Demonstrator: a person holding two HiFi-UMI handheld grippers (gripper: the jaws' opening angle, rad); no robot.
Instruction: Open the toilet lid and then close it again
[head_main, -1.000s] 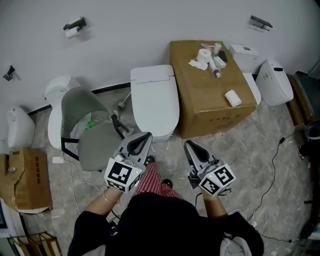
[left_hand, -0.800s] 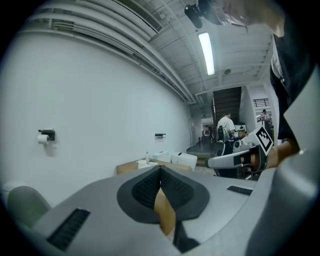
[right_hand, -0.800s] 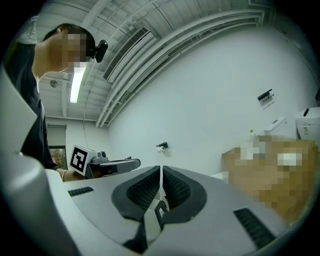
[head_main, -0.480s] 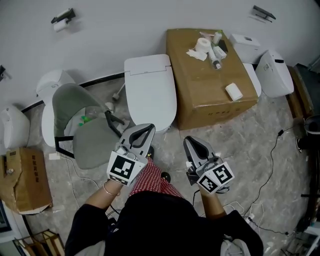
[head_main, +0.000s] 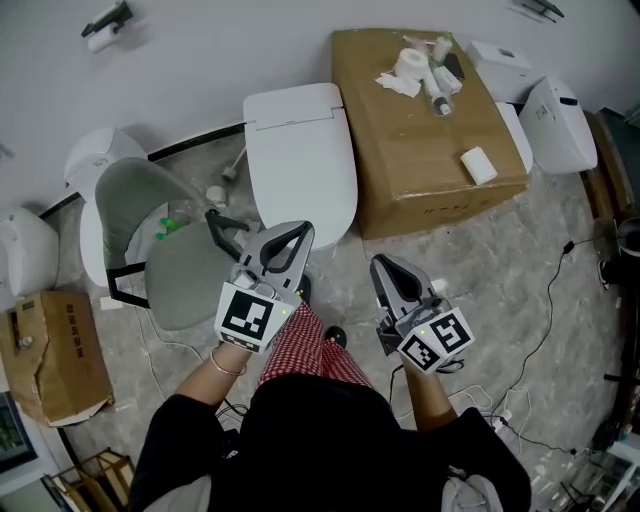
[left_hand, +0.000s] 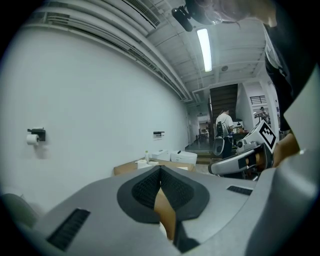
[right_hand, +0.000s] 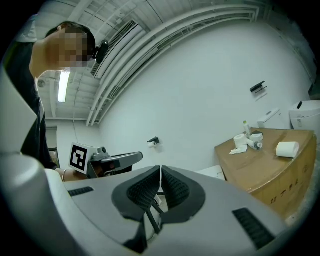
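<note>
A white toilet (head_main: 300, 160) with its lid down stands against the wall in the head view, straight ahead of me. My left gripper (head_main: 296, 235) is shut with nothing in it, its tip just short of the toilet's front edge. Lower and to the right, over the floor, my right gripper (head_main: 383, 268) is also shut and empty. In the left gripper view the shut jaws (left_hand: 160, 172) meet at their tips and the other gripper shows at the right. In the right gripper view the jaws (right_hand: 160, 171) are closed and a corner of the toilet (right_hand: 209, 172) shows behind them.
A large cardboard box (head_main: 430, 130) with tissue rolls and bottles stands right of the toilet. A grey chair (head_main: 175, 255) sits close on the left. Other white toilets (head_main: 555, 120) stand at the far right, a small box (head_main: 55, 355) at the left. Cables (head_main: 550, 320) lie on the floor.
The view has shifted forward towards the toilet. Both grippers have come slightly closer to it, the left one nearing its front edge; both stay shut.
</note>
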